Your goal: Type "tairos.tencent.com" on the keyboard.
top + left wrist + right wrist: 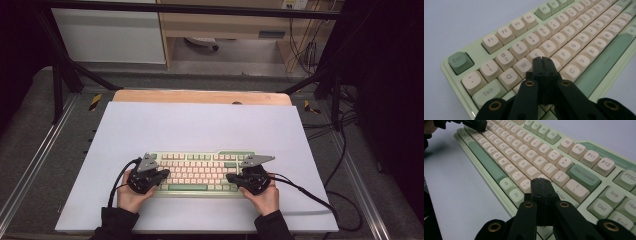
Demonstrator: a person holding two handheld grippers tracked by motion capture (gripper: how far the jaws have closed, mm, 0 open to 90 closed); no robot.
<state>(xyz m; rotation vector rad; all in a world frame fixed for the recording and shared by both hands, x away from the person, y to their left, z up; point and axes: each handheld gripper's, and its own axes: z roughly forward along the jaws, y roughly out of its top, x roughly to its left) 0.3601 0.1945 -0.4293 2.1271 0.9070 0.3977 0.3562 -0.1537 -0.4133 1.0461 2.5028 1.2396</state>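
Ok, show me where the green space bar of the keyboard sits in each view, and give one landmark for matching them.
High view: space bar in the keyboard's bottom row, between the two grippers.
Left gripper view: long green bar at right, past the C and V keys.
Right gripper view: green bar at left along the near edge, ending before Alt.
Shared landmark: the keyboard's pale green case.
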